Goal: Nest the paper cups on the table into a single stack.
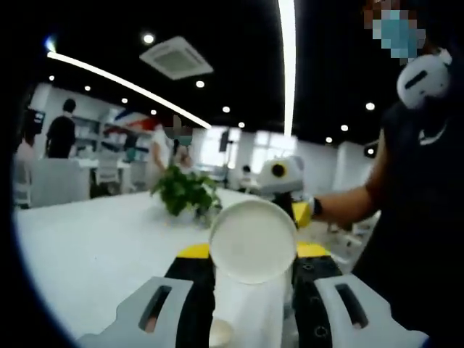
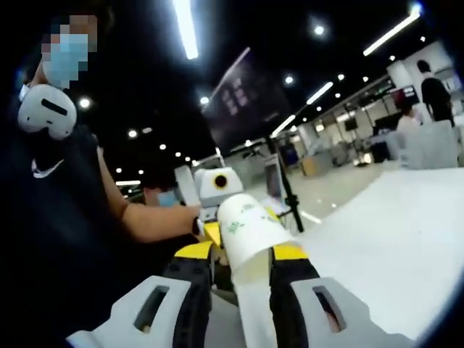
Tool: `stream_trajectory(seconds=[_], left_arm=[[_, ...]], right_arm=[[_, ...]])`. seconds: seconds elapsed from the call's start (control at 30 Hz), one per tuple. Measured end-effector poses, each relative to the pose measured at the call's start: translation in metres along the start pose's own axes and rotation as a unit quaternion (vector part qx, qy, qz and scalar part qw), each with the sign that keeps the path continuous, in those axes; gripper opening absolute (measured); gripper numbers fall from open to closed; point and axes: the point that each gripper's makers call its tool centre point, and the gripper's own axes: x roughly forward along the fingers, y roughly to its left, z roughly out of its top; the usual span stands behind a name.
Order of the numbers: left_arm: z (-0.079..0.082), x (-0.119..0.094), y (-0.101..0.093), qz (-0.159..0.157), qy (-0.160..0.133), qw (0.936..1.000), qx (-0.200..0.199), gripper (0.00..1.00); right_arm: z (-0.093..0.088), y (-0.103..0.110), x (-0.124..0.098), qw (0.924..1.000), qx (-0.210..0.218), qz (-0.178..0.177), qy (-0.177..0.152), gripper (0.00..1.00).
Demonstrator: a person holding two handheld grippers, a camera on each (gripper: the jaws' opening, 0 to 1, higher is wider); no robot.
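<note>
In the left gripper view, my left gripper (image 1: 252, 270) is shut on a white paper cup (image 1: 252, 243) whose round end faces away from the camera. It is held above the white table (image 1: 94, 239). Beyond it, the right gripper (image 1: 281, 176) comes in from the right in a person's hand. In the right gripper view, my right gripper (image 2: 241, 259) is shut on a white paper cup with green print (image 2: 249, 226), tilted up and to the left. Just behind that cup is the left gripper (image 2: 216, 185), held by a bare forearm. The two cups point toward each other, lifted off the table.
A green potted plant (image 1: 185, 191) stands mid-table. The person in dark clothes (image 1: 420, 217) stands close on the right. Chairs and people (image 1: 61, 130) are at the far left. The table top (image 2: 391, 239) stretches off to the right, and a tripod stand (image 2: 287, 190) rises behind it.
</note>
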Motion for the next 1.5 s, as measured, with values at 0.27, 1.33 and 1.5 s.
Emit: stream_trajectory(seconds=[0.27, 1.33, 1.5], left_arm=[[-0.009, -0.003, 0.003, 0.000, 0.004, 1.0000, -0.006, 0.39], [0.001, -0.014, 0.031, 0.078, 0.012, 0.9969, 0.008, 0.84], [0.005, -0.034, 0.059, 0.161, 0.023, 0.9857, 0.046, 0.99]], right_arm=[[0.003, 0.006, 0.005, 0.9994, 0.026, 0.021, -0.007, 0.10], [0.034, 0.013, 0.007, 0.9992, 0.009, 0.005, 0.038, 0.00], [0.045, 0.010, 0.002, 0.9974, -0.018, -0.015, 0.069, 0.00]])
